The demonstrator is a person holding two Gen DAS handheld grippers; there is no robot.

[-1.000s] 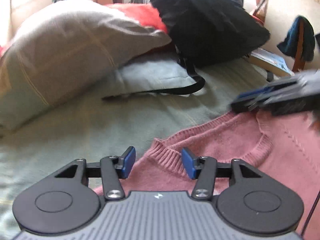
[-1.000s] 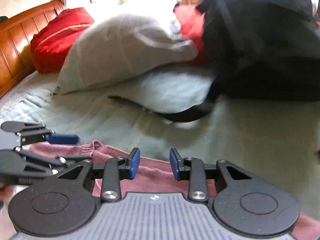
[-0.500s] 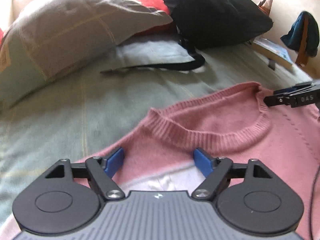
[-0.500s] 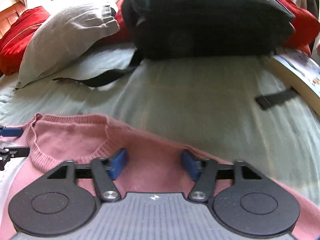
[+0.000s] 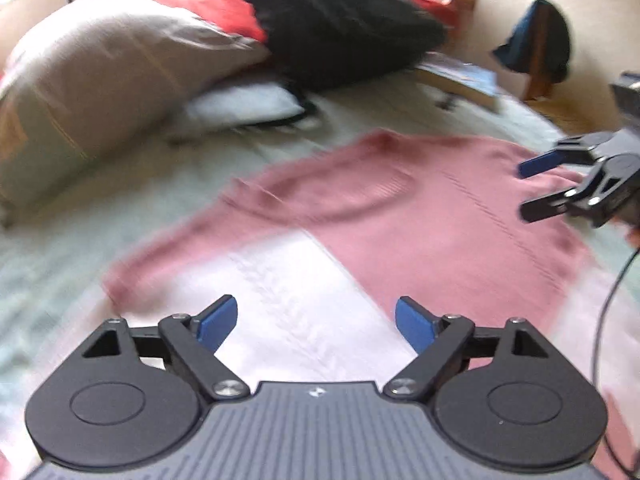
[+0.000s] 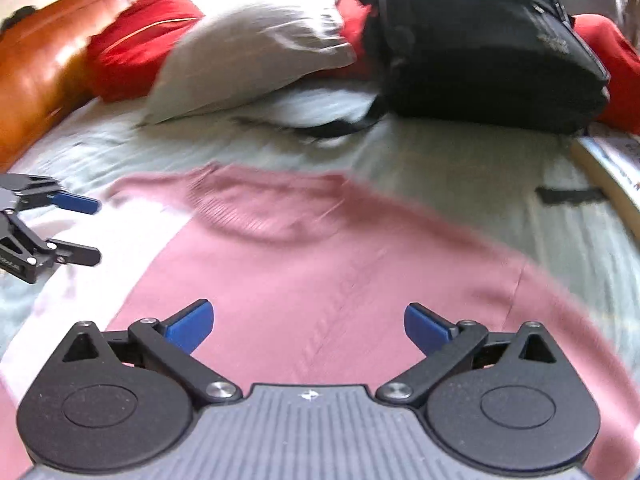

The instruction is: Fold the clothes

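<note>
A pink sweater [image 5: 460, 216] with a white panel [image 5: 288, 288] lies spread flat on the pale green bed sheet [image 5: 120, 184], its collar toward the pillows. My left gripper [image 5: 316, 320] hovers over the white panel with its jaws opening and nothing between the pads. My right gripper [image 6: 308, 322] is above the pink body [image 6: 320, 272], jaws opening wide and empty. Each gripper shows in the other's view: the right gripper [image 5: 528, 188] at the sweater's right edge, the left gripper [image 6: 92, 228] at its left edge. Both views are motion-blurred.
A beige pillow [image 5: 112, 76], a red cushion [image 6: 136, 44] and a black backpack [image 6: 488, 44] with a trailing strap [image 6: 336, 130] crowd the head of the bed. A book [image 5: 460, 76] lies at the right. A wooden headboard [image 6: 36, 68] bounds the left.
Both grippers have drawn back from the collar toward the sweater's body and spread their jaws much wider. More of the sweater shows now, lying flat.
</note>
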